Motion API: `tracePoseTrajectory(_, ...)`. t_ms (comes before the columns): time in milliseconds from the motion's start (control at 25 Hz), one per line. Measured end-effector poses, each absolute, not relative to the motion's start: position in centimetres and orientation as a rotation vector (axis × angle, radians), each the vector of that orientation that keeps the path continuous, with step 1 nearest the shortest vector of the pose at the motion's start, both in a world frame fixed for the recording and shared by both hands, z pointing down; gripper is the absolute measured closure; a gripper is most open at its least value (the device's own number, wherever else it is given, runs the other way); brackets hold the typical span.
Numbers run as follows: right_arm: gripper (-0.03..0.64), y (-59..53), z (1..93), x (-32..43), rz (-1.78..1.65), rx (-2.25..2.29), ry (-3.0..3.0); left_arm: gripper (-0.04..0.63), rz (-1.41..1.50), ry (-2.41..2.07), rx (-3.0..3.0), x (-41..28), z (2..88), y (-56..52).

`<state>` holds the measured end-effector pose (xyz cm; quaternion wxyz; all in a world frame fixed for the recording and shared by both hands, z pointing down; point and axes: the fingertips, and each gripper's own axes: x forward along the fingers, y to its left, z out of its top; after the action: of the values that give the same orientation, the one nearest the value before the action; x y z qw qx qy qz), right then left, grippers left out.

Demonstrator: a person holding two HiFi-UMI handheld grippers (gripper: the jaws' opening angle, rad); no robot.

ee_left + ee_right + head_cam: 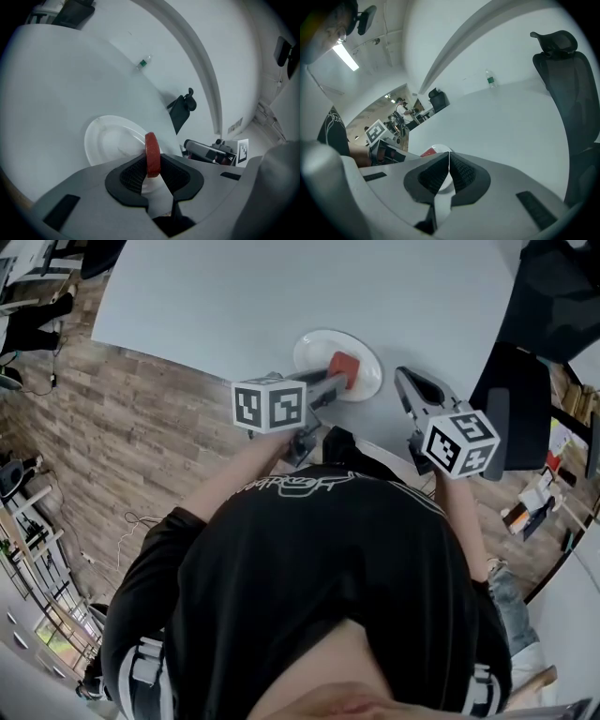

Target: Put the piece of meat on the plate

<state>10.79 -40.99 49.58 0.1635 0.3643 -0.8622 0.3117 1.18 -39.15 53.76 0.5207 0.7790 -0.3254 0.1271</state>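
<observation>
The piece of meat (pixel 152 152) is clamped on edge between the pads of the left tongs (pixel 153 165), with its long axis upright and projecting past the tips. The plate (pixel 105 140) lies just below those tips, ahead and slightly left. The right tongs (pixel 449 165) are closed and empty, beside the plate's right rim.

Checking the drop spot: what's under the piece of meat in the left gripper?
The white plate lies below the piece of meat. The left gripper covers the meat's lower edge, so any contact with the plate is hidden.
</observation>
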Motion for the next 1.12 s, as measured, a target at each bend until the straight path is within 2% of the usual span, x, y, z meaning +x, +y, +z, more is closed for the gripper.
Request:
tracePoseTrajectory(360, 0.607, -40.2, 49.6, 11.2, 0.904, 1.046, -2.455, 0.503, 0.332, -0.768, 1.92, 1.2, 53.7, -39.2)
tracePoseTrajectory(600, 0.607, -40.0, 50.0, 11.0, 0.905, 1.04, -2.451, 0.475, 0.407, -0.813, 1.977, 0.8, 54.2, -39.2)
tracePoseTrajectory(1120, 0.607, -38.8, 50.4, 9.8, 0.916, 1.051, -2.451, 0.373, 0.618, -0.914, 2.113, -0.1, 54.8, -39.1)
